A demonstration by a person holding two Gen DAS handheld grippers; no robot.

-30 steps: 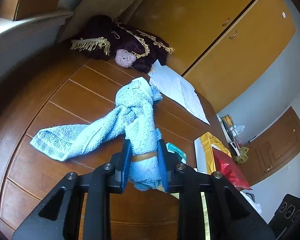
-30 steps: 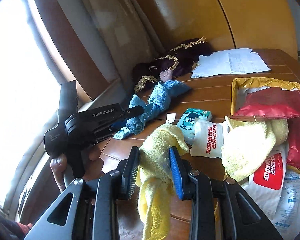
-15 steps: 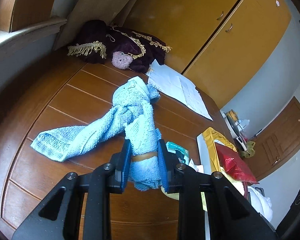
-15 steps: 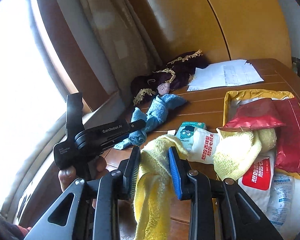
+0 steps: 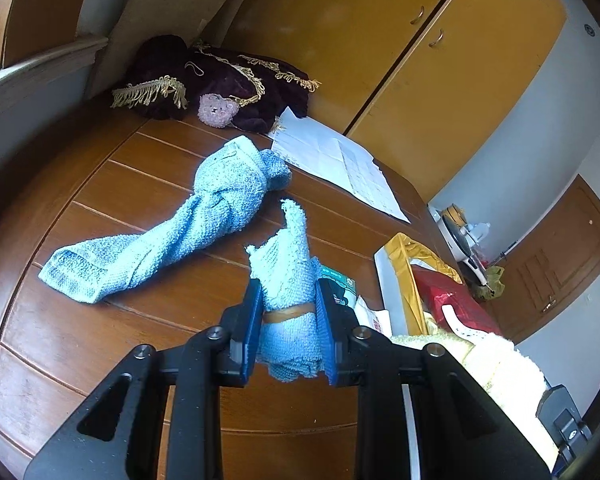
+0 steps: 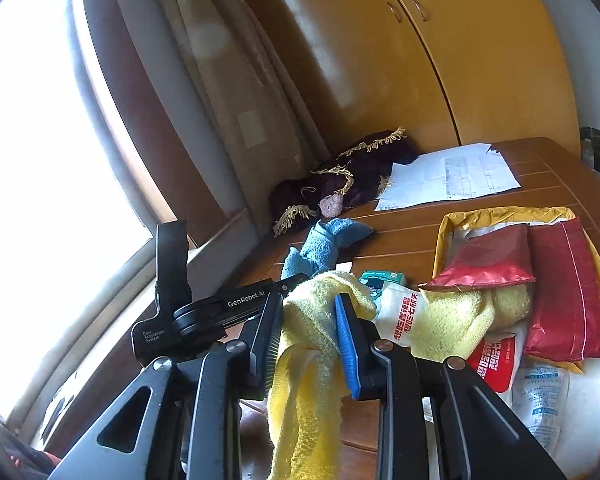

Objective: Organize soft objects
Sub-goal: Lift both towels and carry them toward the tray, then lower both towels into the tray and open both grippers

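My left gripper (image 5: 288, 296) is shut on a small blue cloth (image 5: 290, 272) bound with a rubber band and held above the wooden table (image 5: 100, 320). A larger blue towel (image 5: 172, 232) lies twisted on the table beyond it, apart from the held cloth. My right gripper (image 6: 308, 320) is shut on a yellow towel (image 6: 300, 392); one end hangs down and the rest trails right onto the packets. From the right wrist view, the blue towel (image 6: 328, 244) lies farther back, and the left gripper's black housing (image 6: 220, 306) is just to the left.
A dark purple fringed cloth (image 5: 228, 76) with a small pink bear (image 5: 218, 110) sits at the table's back. White papers (image 5: 340, 160) lie beside it. A yellow-lined tray (image 6: 448, 224) on the right holds red and white packets. Cupboards stand behind.
The blue cloth in my left gripper has come away from the larger blue towel and now stands free above the table. My right gripper has risen a little with the yellow towel.
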